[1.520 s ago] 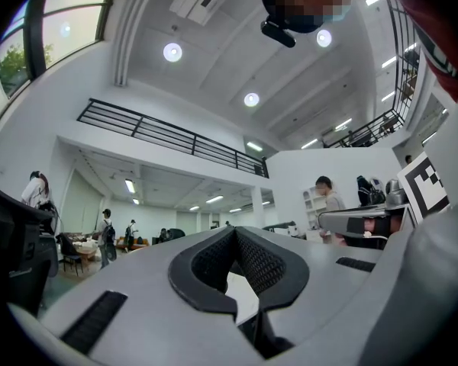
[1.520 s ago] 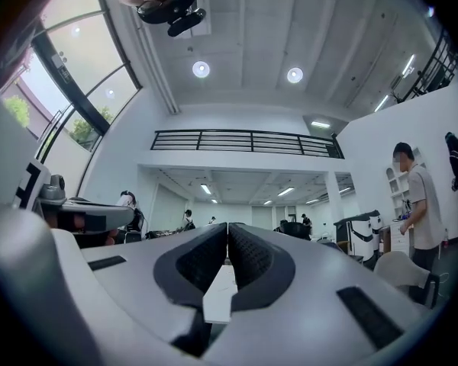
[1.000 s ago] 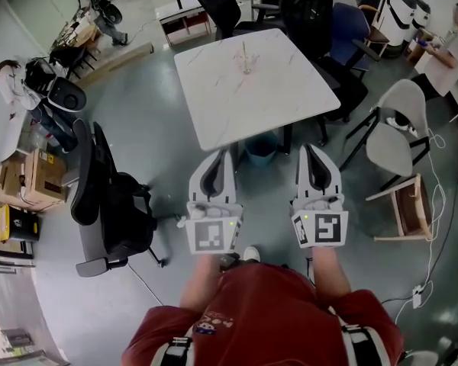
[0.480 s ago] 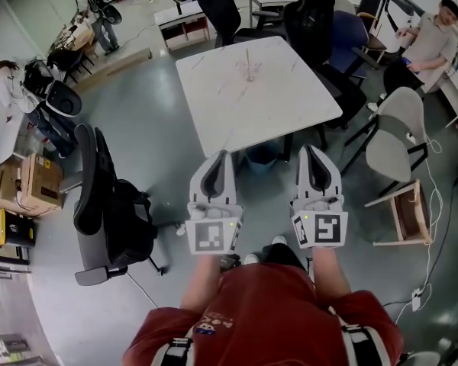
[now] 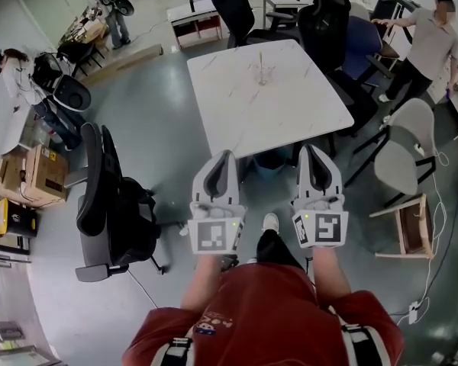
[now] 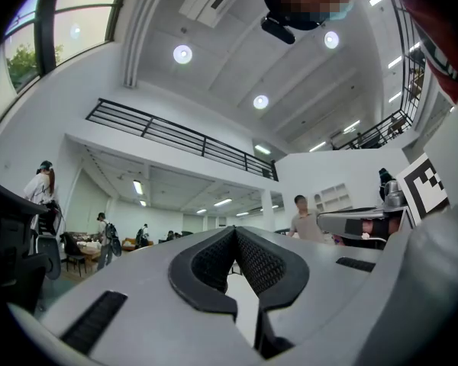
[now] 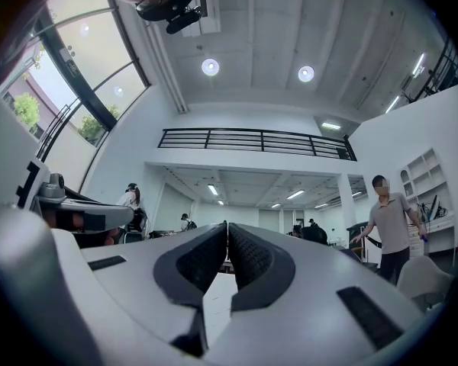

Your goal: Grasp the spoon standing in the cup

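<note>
A spoon [image 5: 260,57] stands upright in a small cup [image 5: 263,75] near the far edge of a white, marble-patterned table [image 5: 290,109]. Short of the table's near edge, the left gripper [image 5: 224,156] and right gripper [image 5: 311,151] are held side by side over the grey floor [image 5: 168,120]. They are well apart from the cup, and each points toward the table. Both pairs of jaws are pressed together with nothing between them. A black office chair [image 5: 111,197] sits left of the table and two pale chairs [image 5: 401,147] sit to its right. A person [image 5: 427,40] stands beyond the table's far right corner.
</note>
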`<state>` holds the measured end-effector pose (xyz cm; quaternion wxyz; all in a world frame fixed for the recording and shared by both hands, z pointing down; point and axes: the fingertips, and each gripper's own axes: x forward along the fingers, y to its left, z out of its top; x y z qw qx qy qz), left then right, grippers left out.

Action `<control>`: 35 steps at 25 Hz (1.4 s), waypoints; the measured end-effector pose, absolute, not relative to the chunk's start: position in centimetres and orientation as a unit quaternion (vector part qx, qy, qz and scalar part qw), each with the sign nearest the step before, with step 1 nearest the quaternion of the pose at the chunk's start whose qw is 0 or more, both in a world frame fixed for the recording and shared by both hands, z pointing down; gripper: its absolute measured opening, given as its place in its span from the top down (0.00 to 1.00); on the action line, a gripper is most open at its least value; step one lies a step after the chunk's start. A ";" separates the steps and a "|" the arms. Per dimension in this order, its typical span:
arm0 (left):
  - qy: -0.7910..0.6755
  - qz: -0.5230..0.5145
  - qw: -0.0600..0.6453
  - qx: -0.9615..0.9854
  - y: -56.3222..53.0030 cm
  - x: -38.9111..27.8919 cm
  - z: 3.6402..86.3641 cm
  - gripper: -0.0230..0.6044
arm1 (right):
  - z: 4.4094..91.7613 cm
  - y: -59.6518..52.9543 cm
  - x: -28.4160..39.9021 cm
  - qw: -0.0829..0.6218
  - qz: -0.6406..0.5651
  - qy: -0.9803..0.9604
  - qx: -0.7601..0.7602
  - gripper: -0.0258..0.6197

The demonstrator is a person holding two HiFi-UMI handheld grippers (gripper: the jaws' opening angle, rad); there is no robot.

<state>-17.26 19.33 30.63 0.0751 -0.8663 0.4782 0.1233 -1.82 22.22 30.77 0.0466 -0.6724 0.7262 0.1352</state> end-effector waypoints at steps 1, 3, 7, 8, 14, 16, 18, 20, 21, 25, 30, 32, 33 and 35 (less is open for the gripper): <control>0.479 0.122 0.077 -0.866 19.0 -17.2 30.7 0.95 | 30.8 21.8 -1.8 0.047 0.135 0.727 -0.671 0.94; 0.481 0.119 0.077 -0.865 18.1 -16.9 30.9 0.95 | 30.9 20.8 -1.6 0.048 0.134 0.730 -0.669 0.94; 0.481 0.110 0.072 -0.867 16.4 -15.8 31.3 0.95 | 31.2 19.1 -0.8 0.055 0.126 0.734 -0.666 0.94; 0.480 0.108 0.071 -0.867 16.0 -15.5 31.3 0.95 | 31.3 18.7 -0.6 0.053 0.126 0.733 -0.666 0.94; 0.475 0.112 0.073 -0.870 14.8 -13.8 30.7 0.95 | 31.4 17.0 0.8 0.045 0.124 0.731 -0.669 0.94; 0.474 0.111 0.072 -0.871 14.6 -13.3 30.8 0.95 | 31.5 16.7 1.2 0.050 0.121 0.731 -0.669 0.94; 0.473 0.108 0.072 -0.871 14.3 -13.1 31.0 0.95 | 31.8 16.5 1.4 0.047 0.120 0.731 -0.670 0.94; 0.471 0.105 0.077 -0.872 14.0 -12.9 31.1 0.95 | 32.1 16.3 1.6 0.043 0.120 0.730 -0.672 0.94; 0.470 0.103 0.079 -0.873 13.8 -12.7 31.2 0.95 | 32.1 16.1 1.7 0.045 0.121 0.729 -0.672 0.94; 0.472 0.100 0.071 -0.873 12.7 -12.3 31.3 0.95 | 31.7 15.1 1.8 0.061 0.122 0.730 -0.670 0.94; 0.475 0.101 0.076 -0.871 10.9 -10.9 30.9 0.95 | 31.7 13.2 2.7 0.061 0.125 0.734 -0.665 0.94; 0.475 0.098 0.076 -0.871 9.9 -10.3 31.0 0.95 | 31.8 12.2 3.2 0.063 0.122 0.734 -0.665 0.94; 0.476 0.095 0.075 -0.871 9.4 -10.0 31.0 0.95 | 31.7 11.6 3.4 0.065 0.120 0.735 -0.664 0.94; 0.478 0.083 0.078 -0.871 8.2 -9.5 31.2 0.95 | 31.6 10.3 3.9 0.069 0.118 0.739 -0.660 0.94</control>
